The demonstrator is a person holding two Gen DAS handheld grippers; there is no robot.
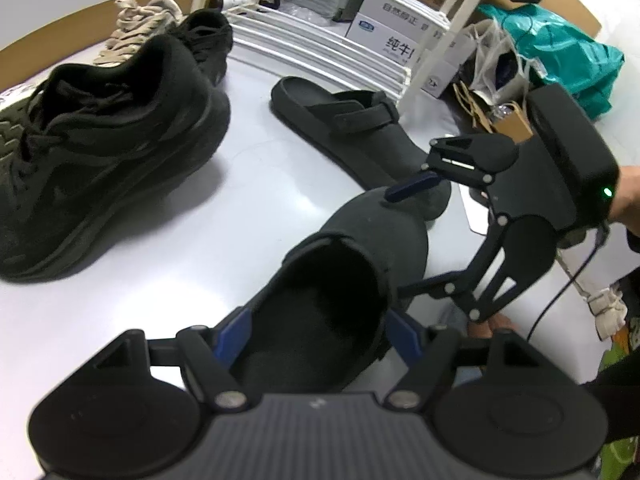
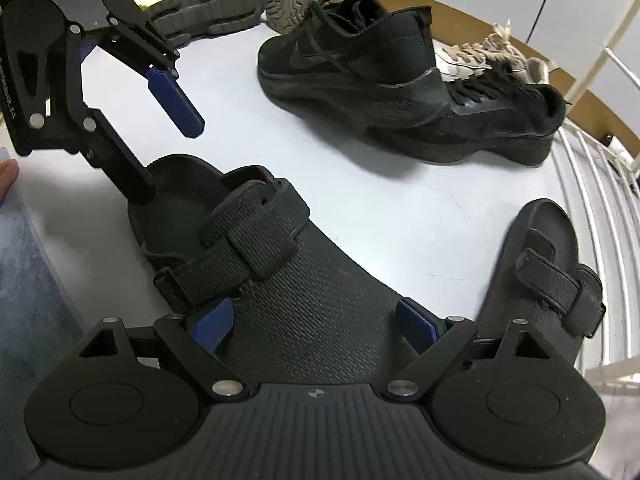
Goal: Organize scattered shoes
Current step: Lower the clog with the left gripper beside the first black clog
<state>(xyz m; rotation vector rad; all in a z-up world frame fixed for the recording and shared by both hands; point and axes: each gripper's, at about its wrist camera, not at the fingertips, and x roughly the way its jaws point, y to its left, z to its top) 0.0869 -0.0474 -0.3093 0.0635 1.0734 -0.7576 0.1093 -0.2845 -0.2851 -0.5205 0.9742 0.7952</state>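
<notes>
Lay toe-first between the pads [image 2: 212, 322] of the right gripper [image 2: 314, 324]: a black clog [image 2: 316, 280] with a ribbed matte upper, a closed round toe, a woven strap buckled across the instep and an open back. Ran lengthwise away from those pads, with the heel ahead and slightly left. Stood spread wide on either flank of the toe, close against both edges; could not tell whether clamped or merely resting there.

Further ahead, at the heel, straddled loosely by the left gripper [image 1: 318, 332]: one dark finger against the clog's side, the blue finger [image 2: 176, 104] clear of the rim, so released, not grasping.

Right of the right fingers, a second clog [image 2: 552, 272] flat on the white table [image 2: 360, 200]. Beyond both, two black sneakers [image 2: 360, 76].
</notes>
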